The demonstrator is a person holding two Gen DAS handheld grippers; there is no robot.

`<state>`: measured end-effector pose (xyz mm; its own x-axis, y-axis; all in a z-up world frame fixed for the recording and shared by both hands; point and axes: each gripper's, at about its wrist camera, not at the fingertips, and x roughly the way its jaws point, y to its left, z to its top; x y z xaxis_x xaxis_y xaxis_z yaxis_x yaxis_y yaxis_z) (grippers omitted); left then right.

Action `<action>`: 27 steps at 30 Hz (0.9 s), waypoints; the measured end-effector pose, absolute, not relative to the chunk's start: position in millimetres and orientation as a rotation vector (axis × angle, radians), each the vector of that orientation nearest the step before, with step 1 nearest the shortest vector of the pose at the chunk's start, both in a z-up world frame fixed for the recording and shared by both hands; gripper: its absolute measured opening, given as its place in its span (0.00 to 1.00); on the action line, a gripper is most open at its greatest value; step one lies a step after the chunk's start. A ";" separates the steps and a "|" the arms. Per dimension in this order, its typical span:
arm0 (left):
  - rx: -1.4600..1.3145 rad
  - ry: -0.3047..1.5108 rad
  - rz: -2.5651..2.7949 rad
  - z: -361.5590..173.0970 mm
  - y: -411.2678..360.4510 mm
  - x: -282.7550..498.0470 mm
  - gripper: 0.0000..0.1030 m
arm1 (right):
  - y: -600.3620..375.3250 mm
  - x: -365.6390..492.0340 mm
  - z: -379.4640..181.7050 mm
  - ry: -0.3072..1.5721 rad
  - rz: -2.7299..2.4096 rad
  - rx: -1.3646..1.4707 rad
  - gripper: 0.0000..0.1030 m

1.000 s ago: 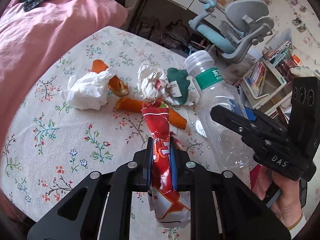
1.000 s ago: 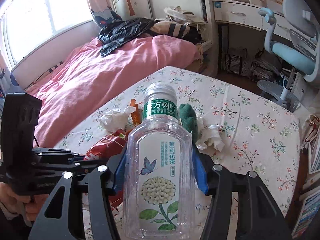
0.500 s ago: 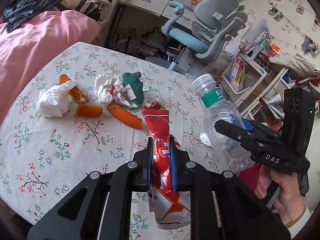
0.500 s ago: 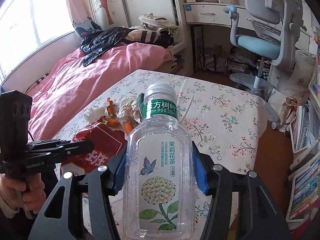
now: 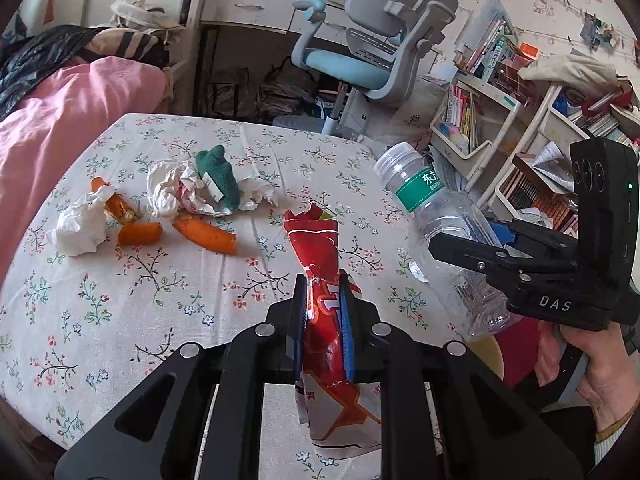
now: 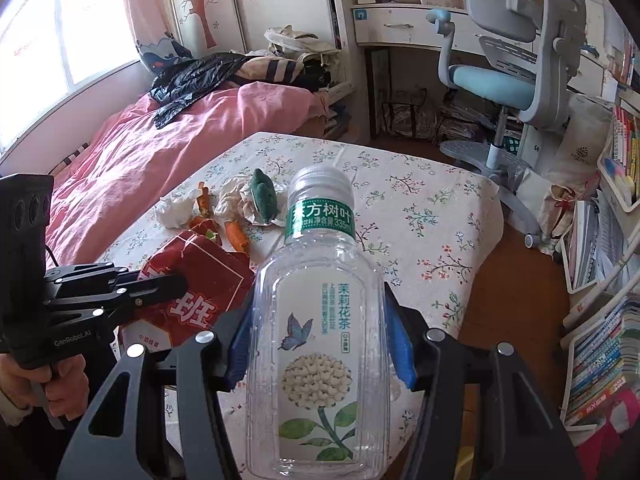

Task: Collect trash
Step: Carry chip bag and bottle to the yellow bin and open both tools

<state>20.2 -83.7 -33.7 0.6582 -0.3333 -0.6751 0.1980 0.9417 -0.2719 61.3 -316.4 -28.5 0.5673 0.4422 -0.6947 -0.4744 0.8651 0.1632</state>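
Note:
My left gripper is shut on a red snack wrapper and holds it above the floral table. My right gripper is shut on an empty clear plastic bottle with a green label, held above the table's near right edge; the bottle also shows in the left wrist view. On the table lie crumpled white tissues, orange peel pieces, crumpled paper and a green cloth. The wrapper shows in the right wrist view too.
A pink bed runs along the table's left side. A grey and blue office chair and a white desk stand beyond the table. Bookshelves crowd the right side. Bare wooden floor lies right of the table.
Both grippers have drawn back and up from the trash pile, each still holding its item. The pile now lies farther away, and more of the room shows.

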 end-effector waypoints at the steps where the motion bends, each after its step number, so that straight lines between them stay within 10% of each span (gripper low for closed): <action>1: -0.173 0.797 -0.308 -33.2 -88.3 18.9 0.14 | -321.3 59.8 -29.4 0.806 0.530 -0.042 0.54; 27: -0.128 0.879 -0.625 -43.1 -261.5 -3.7 0.14 | -516.6 6.7 -104.2 1.013 0.164 0.067 0.54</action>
